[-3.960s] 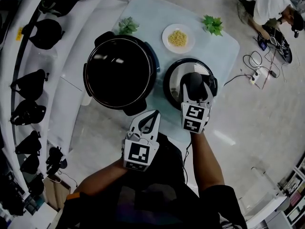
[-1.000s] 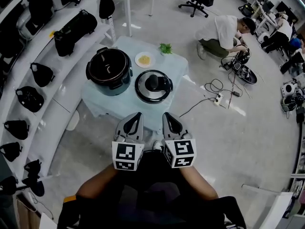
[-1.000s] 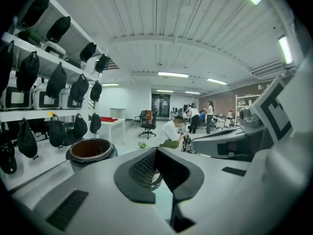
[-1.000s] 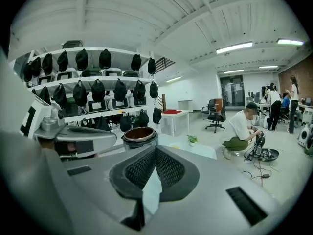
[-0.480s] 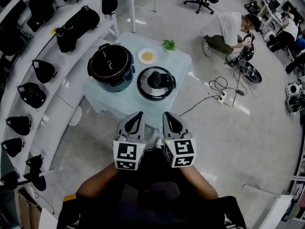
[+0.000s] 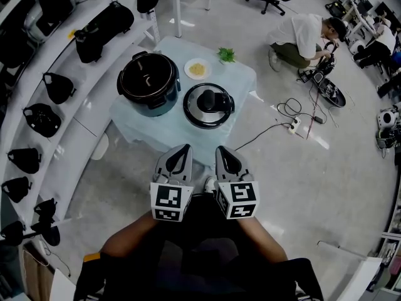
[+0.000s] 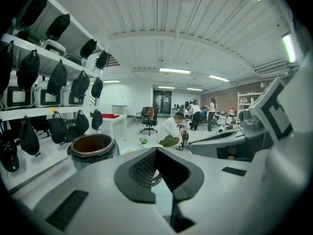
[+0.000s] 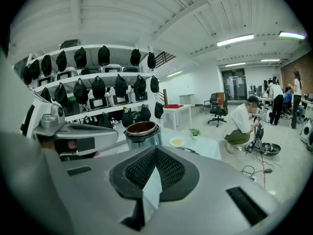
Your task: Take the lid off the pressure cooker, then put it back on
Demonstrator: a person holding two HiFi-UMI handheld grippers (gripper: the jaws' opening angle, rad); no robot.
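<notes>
The open pressure cooker [image 6: 148,81] stands on the pale table [image 6: 160,130], its dark pot uncovered. Its round lid [image 6: 208,105] with a black handle lies flat on the table to the cooker's right. My left gripper [image 6: 182,150] and right gripper [image 6: 224,151] hang side by side near my body, short of the table's near edge, both shut and empty. In the left gripper view the cooker [image 7: 93,148] sits beyond the closed tips [image 7: 156,151]. From the right gripper view the cooker [image 8: 142,132] shows above the closed tips [image 8: 155,150].
A white plate of yellow food [image 6: 197,68] and a small green plant [image 6: 226,55] sit at the table's far side. Shelves with black bags [image 6: 37,118] curve along the left. A crouching person [image 6: 301,36] and floor cables [image 6: 291,125] are at the right.
Four seconds ago my right gripper was on the lid's handle at the table. Both grippers now sit drawn back near my body, and have kept still over the last second.
</notes>
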